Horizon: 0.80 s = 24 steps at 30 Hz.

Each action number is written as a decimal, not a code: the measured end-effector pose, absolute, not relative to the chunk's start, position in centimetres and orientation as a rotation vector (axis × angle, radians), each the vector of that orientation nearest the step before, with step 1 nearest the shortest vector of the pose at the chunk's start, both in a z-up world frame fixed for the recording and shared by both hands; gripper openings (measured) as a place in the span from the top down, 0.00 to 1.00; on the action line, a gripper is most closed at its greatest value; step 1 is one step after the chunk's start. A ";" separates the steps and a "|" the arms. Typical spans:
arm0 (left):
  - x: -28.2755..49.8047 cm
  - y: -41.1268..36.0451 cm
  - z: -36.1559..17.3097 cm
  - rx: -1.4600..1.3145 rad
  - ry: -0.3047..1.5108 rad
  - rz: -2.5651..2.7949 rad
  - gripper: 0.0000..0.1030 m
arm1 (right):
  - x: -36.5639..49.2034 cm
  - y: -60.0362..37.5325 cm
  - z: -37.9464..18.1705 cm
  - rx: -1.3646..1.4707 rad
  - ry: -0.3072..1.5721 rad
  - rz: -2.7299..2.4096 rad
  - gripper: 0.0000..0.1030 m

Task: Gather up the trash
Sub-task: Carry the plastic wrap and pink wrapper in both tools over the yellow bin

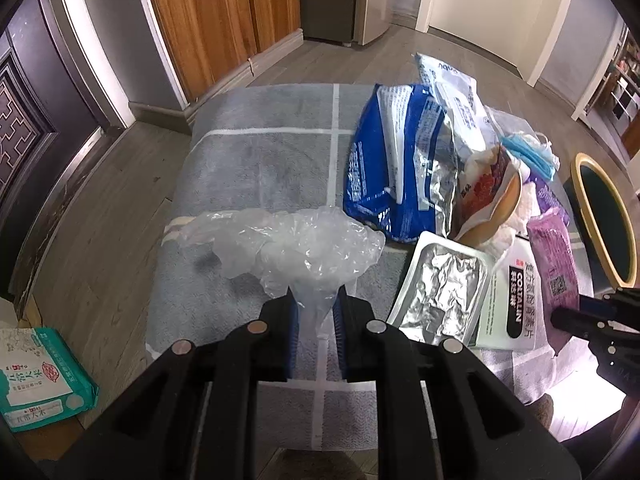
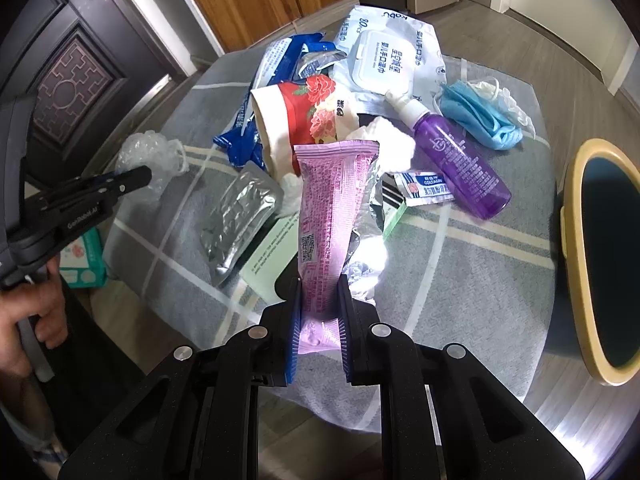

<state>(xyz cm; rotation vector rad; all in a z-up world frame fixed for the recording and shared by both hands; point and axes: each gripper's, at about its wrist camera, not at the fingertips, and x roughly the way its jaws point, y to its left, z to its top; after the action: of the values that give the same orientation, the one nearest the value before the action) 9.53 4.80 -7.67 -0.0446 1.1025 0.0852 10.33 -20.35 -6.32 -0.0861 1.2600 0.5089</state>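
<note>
My left gripper (image 1: pixel 314 300) is shut on a crumpled clear plastic bag (image 1: pixel 304 244), held over the grey checked cloth (image 1: pixel 260 152); the bag also shows in the right wrist view (image 2: pixel 148 152). My right gripper (image 2: pixel 319 300) is shut on a pink snack wrapper (image 2: pixel 332 208), held above the pile; the wrapper also shows in the left wrist view (image 1: pixel 554 256). The trash pile holds a blue foil bag (image 1: pixel 396 164), a foil tray (image 1: pixel 440 284), a red flowered paper cup (image 2: pixel 308 116), a wet-wipes pack (image 2: pixel 384 60), a purple spray bottle (image 2: pixel 456 156), a blue face mask (image 2: pixel 480 116) and a medicine box (image 1: pixel 512 300).
A yellow-rimmed bin (image 2: pixel 604 256) stands to the right of the table. A green-and-white package (image 1: pixel 36 376) lies on the floor at the left. A dark door (image 1: pixel 36 120) and wooden cabinets (image 1: pixel 224 12) stand behind.
</note>
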 end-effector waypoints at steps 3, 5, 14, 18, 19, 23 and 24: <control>10.2 4.9 -6.6 -0.029 1.093 0.088 0.86 | 10.6 -20.1 -6.0 -0.102 1.260 0.517 0.82; 10.7 5.0 -6.1 -0.029 1.090 0.087 0.86 | 10.9 -20.1 -5.9 -0.104 1.263 0.521 0.82; 12.5 5.9 -5.0 -0.051 1.108 0.098 0.86 | 12.0 -19.4 -5.1 -0.154 1.276 0.537 0.82; 12.6 6.1 -5.4 -0.056 1.113 0.100 0.86 | 12.2 -19.2 -4.8 -0.168 1.270 0.540 0.82; 12.5 6.2 -5.6 -0.060 1.116 0.102 0.86 | 12.2 -19.3 -4.9 -0.164 1.271 0.539 0.82; 12.5 6.5 -5.7 -0.066 1.117 0.115 0.86 | 12.2 -19.4 -5.1 -0.165 1.277 0.536 0.82; 12.5 6.5 -5.7 -0.066 1.117 0.119 0.86 | 12.2 -19.4 -5.1 -0.168 1.277 0.538 0.82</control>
<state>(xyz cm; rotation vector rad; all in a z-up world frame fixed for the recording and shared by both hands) 12.50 6.49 -5.67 -0.0662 1.1172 0.1191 12.21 -19.35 -5.09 -0.1675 1.2770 0.5377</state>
